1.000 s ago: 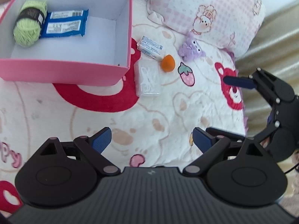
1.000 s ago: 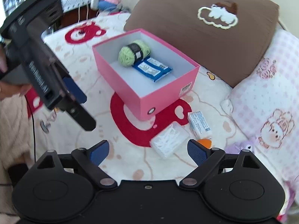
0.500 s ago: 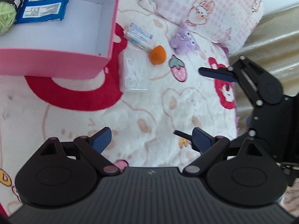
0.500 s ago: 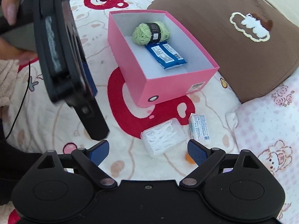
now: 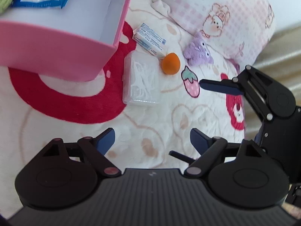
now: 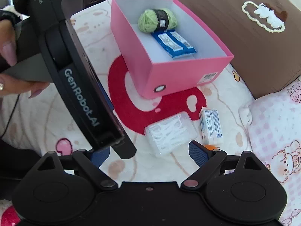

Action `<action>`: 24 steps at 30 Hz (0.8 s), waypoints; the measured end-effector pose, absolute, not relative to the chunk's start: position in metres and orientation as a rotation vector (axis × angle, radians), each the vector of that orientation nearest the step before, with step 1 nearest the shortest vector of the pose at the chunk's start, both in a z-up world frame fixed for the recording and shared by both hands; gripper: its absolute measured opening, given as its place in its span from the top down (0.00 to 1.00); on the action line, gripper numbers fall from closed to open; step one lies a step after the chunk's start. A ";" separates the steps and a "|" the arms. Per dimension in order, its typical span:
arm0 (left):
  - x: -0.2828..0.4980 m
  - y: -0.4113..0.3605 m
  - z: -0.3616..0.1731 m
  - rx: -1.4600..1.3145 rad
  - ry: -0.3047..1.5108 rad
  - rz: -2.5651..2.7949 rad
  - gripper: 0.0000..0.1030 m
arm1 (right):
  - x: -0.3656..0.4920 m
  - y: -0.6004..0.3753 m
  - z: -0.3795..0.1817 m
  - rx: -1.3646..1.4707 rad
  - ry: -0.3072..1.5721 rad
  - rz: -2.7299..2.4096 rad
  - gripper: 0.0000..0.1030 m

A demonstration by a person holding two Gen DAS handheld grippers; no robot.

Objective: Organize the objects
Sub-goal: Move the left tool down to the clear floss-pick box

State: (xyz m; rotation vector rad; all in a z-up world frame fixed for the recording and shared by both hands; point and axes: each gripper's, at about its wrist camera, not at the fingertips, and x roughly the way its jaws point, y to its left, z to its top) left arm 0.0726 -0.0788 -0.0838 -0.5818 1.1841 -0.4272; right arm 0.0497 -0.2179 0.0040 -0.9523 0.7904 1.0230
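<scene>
A pink box (image 5: pixel 56 52) (image 6: pixel 180 71) stands on the bed with a green yarn ball (image 6: pixel 156 20) and a blue packet (image 6: pixel 173 43) inside. Beside it lie a clear case of floss picks (image 5: pixel 141 81) (image 6: pixel 169 131), a white carton (image 5: pixel 150 41) (image 6: pixel 211 128), an orange sponge (image 5: pixel 170 63) and a purple plush (image 5: pixel 197 52). My left gripper (image 5: pixel 152 139) hovers short of the clear case, its jaws closing with nothing between them. My right gripper (image 6: pixel 148 154) is open and empty just before the case. One of its fingers (image 5: pixel 220 88) reaches in from the right.
A pink checked pillow (image 5: pixel 216 15) lies behind the loose items and a brown pillow (image 6: pixel 244 37) behind the box. A hand (image 6: pixel 7 47) holds the left gripper's body (image 6: pixel 79 94), which crosses the right wrist view. The patterned blanket ends at a beige edge (image 5: pixel 278 56).
Both grippers have come down toward the blanket and nearer the clear case. The left jaws have narrowed a little. The two grippers now sit closer together.
</scene>
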 end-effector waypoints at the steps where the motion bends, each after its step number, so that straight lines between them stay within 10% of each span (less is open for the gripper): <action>1: 0.072 -0.080 -0.086 -0.589 1.176 -0.416 0.20 | 0.051 -0.218 0.001 -0.962 0.787 1.022 0.10; 24: 0.076 -0.098 -0.121 -0.685 0.967 -0.257 0.44 | 0.100 -0.208 -0.060 -0.977 0.745 0.949 0.10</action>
